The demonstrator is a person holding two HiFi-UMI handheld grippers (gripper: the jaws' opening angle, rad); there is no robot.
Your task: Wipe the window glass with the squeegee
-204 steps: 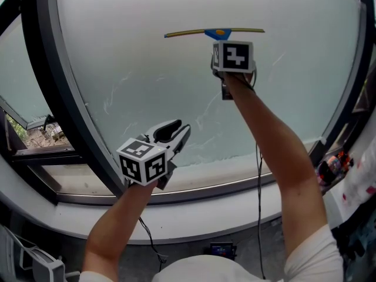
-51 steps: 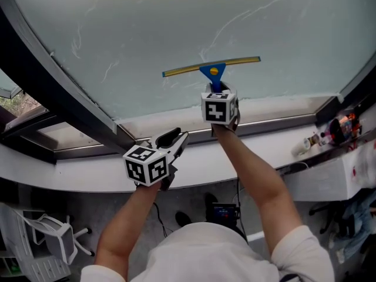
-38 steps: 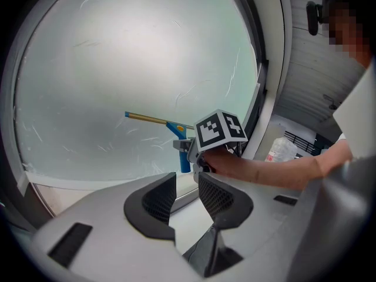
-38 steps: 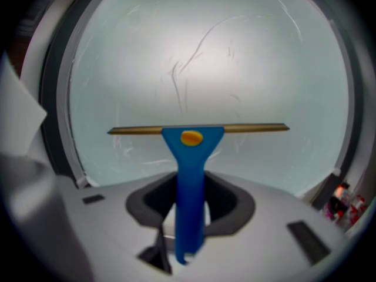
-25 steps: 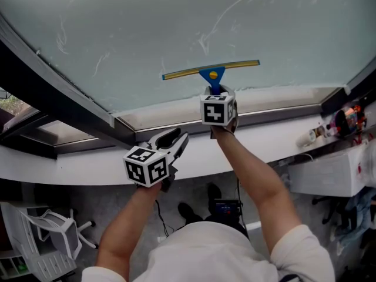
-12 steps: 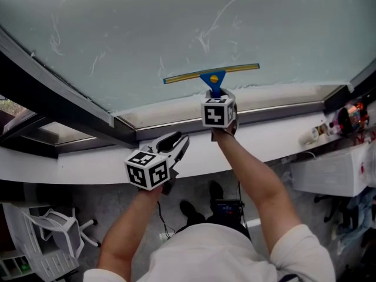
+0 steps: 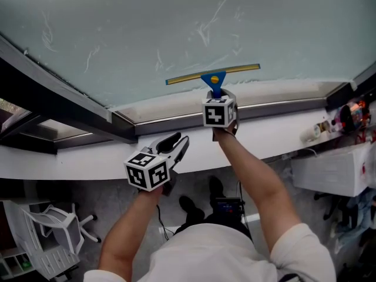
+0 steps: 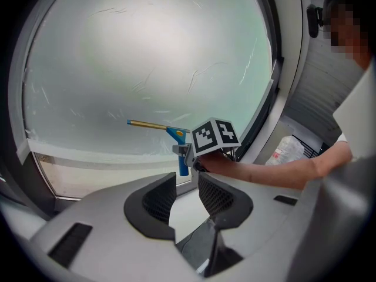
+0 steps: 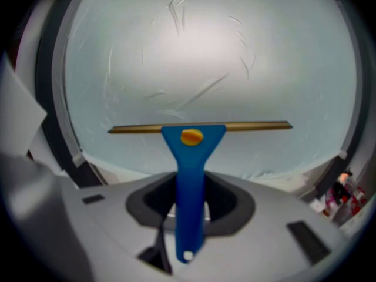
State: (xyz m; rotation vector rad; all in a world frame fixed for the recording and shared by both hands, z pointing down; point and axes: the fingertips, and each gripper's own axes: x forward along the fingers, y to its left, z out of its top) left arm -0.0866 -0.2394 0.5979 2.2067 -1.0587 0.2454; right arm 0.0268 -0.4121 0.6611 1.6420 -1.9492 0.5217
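The squeegee (image 7: 212, 79) has a blue handle and a long yellow-edged blade. Its blade lies level against the frosted window glass (image 7: 147, 22), low on the pane, just above the bottom edge. My right gripper (image 7: 216, 94) is shut on the blue handle, and in the right gripper view the squeegee (image 9: 191, 175) stands upright between the jaws of the right gripper (image 9: 191, 203). My left gripper (image 7: 178, 141) hangs open and empty below and left of it, in front of the sill. In the left gripper view the squeegee (image 8: 175, 135) shows beyond the open left gripper (image 8: 187, 184).
White streaks mark the glass. A dark window frame (image 7: 64, 96) runs along the left, with a white sill (image 7: 270, 131) beneath the pane. Small bottles (image 7: 348, 113) stand on the sill's right end. A white chair (image 7: 56, 237) stands on the floor at lower left.
The right gripper has drawn the squeegee down the glass from high on the pane to near its bottom edge. The left gripper has sunk a little and remains open.
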